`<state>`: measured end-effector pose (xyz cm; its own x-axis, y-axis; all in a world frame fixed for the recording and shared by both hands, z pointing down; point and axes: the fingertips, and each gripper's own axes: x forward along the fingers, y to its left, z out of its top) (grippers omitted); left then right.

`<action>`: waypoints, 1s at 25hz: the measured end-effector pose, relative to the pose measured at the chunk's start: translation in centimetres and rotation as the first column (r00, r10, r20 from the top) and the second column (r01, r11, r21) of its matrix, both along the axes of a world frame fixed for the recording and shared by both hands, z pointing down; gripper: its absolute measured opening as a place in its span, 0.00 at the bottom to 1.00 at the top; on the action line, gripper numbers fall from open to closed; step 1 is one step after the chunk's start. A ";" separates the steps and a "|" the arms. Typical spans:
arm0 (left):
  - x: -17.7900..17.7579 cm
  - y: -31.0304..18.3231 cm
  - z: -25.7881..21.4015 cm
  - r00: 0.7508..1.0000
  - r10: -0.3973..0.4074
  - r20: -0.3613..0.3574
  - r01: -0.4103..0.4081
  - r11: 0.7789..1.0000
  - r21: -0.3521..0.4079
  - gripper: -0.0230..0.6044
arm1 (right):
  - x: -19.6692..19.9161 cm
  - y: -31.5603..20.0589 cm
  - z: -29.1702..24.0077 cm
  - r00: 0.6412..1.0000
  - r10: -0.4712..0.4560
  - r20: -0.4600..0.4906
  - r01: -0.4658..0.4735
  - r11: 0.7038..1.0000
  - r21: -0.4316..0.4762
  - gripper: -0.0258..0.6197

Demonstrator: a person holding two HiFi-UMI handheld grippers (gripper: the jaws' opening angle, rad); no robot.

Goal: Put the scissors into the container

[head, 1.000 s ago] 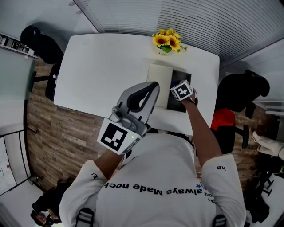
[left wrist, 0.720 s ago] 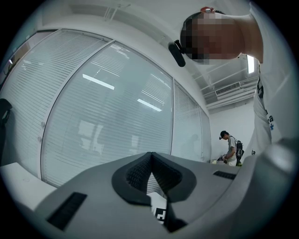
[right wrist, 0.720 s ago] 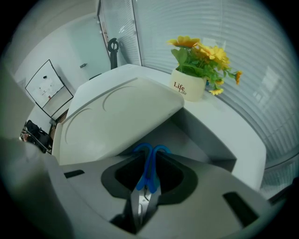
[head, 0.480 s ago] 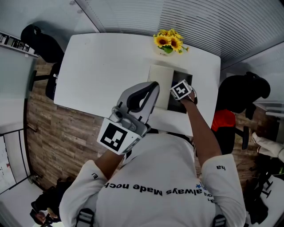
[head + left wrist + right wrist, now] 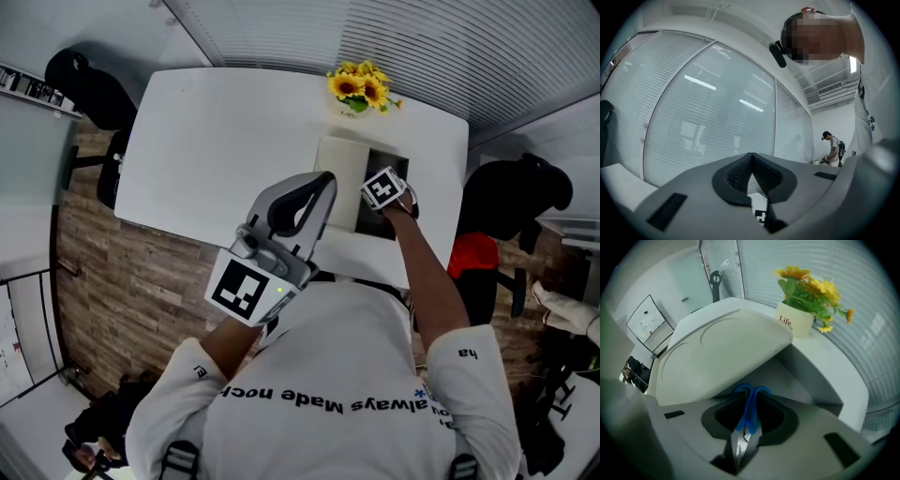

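The person's white shirt (image 5: 328, 394) fills the 6 o'clock part of the head view, both forearms reaching up from it over a floor (image 5: 122, 281) of brown wood-grain planks. The left arm is bent and lifted. It holds the left gripper (image 5: 323, 178), a smooth grey plastic shell, above the near edge of the table (image 5: 216, 141). Its ribbed dark jaws are pressed together with nothing between them, and they point away at a wall of pale blinds (image 5: 693, 108).

The right arm stretches straighter toward 1 o'clock. The right gripper (image 5: 751, 393) points down into the container (image 5: 392, 164), a box with a dark inside and pale grey walls. The container's smooth, cream, rounded lid (image 5: 342, 173) stands open on the 9 o'clock side. The scissors (image 5: 749, 414) stand on end between these jaws, with the blue plastic handle loops toward the box's inside and the bare metal blades toward the camera. The jaws are starting to part, though the pads still touch the handles.

The table is a plain, glossy white slab with rounded corners. Beyond the container, at 12 o'clock, a cream pot of yellow sunflowers (image 5: 356, 89) stands by the far edge. Black chairs sit off the table's ends, one at 10 o'clock (image 5: 89, 89) and one at 3 o'clock (image 5: 511, 192). Slatted blinds (image 5: 422, 47) close off the room behind.
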<state>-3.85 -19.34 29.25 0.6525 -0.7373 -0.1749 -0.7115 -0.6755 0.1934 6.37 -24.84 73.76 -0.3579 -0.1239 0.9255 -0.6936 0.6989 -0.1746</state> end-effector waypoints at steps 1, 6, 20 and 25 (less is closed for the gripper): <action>0.0 0.0 0.0 1.000 0.000 0.002 0.000 1.000 -0.001 0.07 | 0.1 0.0 0.0 1.000 -0.001 -0.004 0.001 1.000 0.001 0.18; -0.2 0.1 0.2 1.000 -0.004 0.009 0.004 1.000 -0.002 0.07 | -0.2 0.2 0.1 1.000 -0.010 0.008 0.010 1.000 -0.009 0.18; 0.3 0.9 -0.3 1.000 0.013 0.004 -0.013 1.000 0.015 0.07 | 2.9 -1.1 -1.9 0.998 0.031 -0.062 -0.024 0.992 0.122 0.21; 0.8 1.1 -0.2 1.000 0.024 0.009 -0.024 1.000 0.009 0.07 | 3.8 -1.3 -3.0 0.997 0.055 -0.053 -0.046 0.984 0.170 0.20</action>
